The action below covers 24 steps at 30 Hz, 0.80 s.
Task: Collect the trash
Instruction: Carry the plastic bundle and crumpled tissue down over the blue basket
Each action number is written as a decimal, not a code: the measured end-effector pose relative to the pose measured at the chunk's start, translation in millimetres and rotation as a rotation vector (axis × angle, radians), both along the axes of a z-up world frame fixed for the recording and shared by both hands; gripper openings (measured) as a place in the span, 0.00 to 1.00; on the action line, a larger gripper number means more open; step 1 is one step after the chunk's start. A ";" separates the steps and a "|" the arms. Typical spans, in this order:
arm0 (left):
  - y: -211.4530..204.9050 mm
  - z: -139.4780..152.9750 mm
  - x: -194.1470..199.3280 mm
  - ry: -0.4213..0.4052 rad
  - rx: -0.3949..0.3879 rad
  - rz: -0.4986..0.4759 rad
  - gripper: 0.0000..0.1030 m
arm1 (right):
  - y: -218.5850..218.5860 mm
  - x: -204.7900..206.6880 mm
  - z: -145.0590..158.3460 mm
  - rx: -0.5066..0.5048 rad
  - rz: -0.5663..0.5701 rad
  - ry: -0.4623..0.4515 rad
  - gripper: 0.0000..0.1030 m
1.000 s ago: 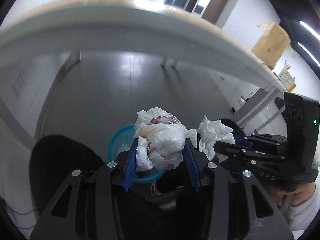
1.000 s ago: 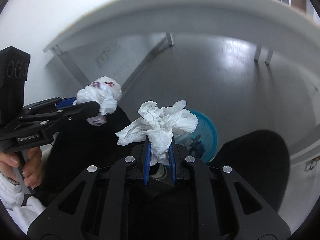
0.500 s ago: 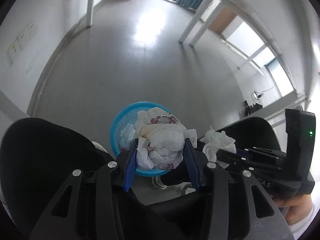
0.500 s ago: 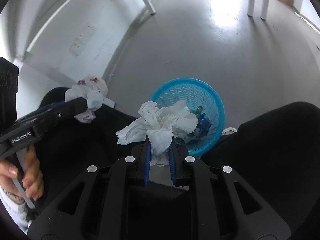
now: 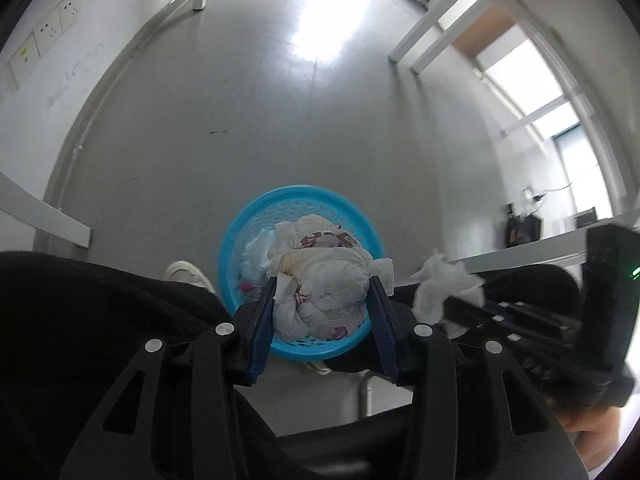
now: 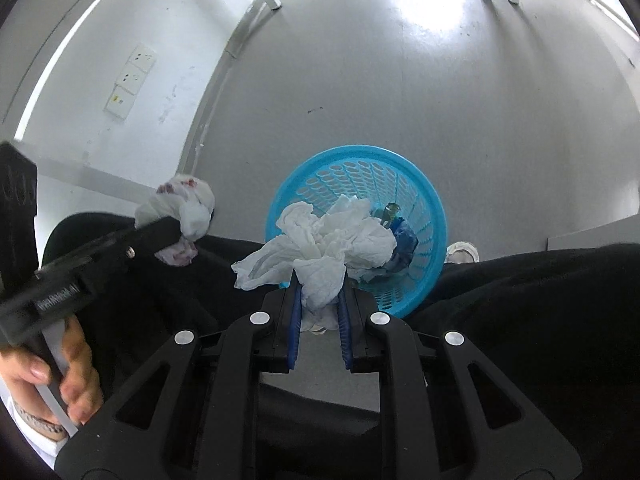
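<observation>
A round blue mesh basket stands on the grey floor between the person's knees; it also shows in the right wrist view. My left gripper is shut on a stained white wad of wrapper and hangs over the basket. The same wad shows at the left of the right wrist view. My right gripper is shut on a crumpled white tissue, just above the basket's near rim. That tissue appears to the right in the left wrist view. Blue and white scraps lie inside the basket.
The person's black trouser legs flank the basket, with a white shoe beside it. White table legs stand on the far floor. Wall sockets sit on the white wall at left. A hand holds the left gripper's handle.
Both grippers have sunk below the table edge and tilted down toward the floor; the blue basket has grown larger and now lies right under the held wad and tissue. Both grips are unchanged.
</observation>
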<state>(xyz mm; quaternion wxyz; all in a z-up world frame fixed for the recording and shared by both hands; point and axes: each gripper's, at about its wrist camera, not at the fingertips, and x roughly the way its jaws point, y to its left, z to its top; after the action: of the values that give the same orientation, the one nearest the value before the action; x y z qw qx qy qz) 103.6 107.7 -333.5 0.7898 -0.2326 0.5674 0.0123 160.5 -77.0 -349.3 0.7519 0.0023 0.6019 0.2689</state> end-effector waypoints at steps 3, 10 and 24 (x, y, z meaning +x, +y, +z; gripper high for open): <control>-0.2 -7.2 13.6 0.021 -0.002 0.003 0.42 | -0.4 10.0 -9.1 -0.014 -0.015 0.032 0.14; 10.8 -38.6 39.0 0.093 -0.063 0.060 0.42 | 8.5 40.4 -36.4 -0.070 -0.017 0.091 0.14; 18.9 -108.2 76.2 0.304 -0.126 0.141 0.42 | 22.8 87.9 -104.2 -0.132 -0.035 0.244 0.16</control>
<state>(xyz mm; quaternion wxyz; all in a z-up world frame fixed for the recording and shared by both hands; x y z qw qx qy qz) 179.9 126.6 -441.8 0.6759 -0.3162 0.6623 0.0672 248.4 -54.1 -453.5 0.6762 -0.0041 0.7052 0.2131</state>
